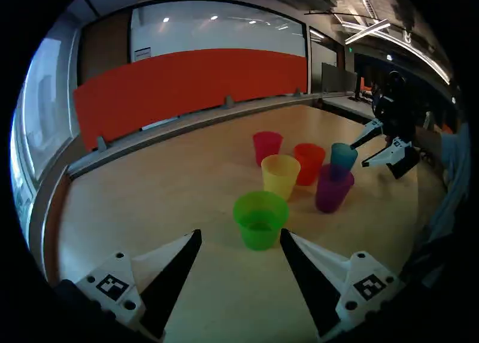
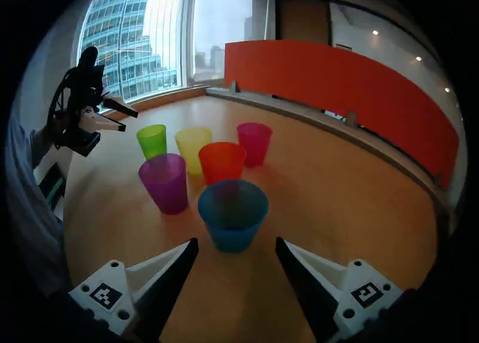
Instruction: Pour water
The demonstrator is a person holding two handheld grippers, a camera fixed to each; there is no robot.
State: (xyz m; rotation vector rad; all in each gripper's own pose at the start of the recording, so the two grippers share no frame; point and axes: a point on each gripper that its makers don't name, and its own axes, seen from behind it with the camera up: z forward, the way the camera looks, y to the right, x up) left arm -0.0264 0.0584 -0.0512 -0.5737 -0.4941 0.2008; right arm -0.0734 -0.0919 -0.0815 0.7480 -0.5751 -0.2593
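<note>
Six plastic cups stand grouped on the wooden table [image 1: 149, 193]. In the left gripper view the green cup [image 1: 260, 219] is nearest, just beyond my left gripper [image 1: 239, 235], which is open with its fingertips on either side of the cup's base. Behind it stand the yellow cup [image 1: 280, 175], pink cup [image 1: 267, 146], orange cup [image 1: 309, 162], purple cup [image 1: 333, 189] and blue cup [image 1: 343, 158]. In the right gripper view the blue cup [image 2: 233, 214] sits just ahead of my open right gripper [image 2: 236, 242]. A darker level shows low in the green cup.
An orange partition [image 1: 191, 85] runs along the table's far edge. Large windows [image 2: 138, 43] lie past the table's end. A person's sleeve [image 2: 24, 181] is at the left of the right gripper view, behind the left gripper [image 2: 130, 121]. The right gripper [image 1: 358, 155] shows behind the blue cup.
</note>
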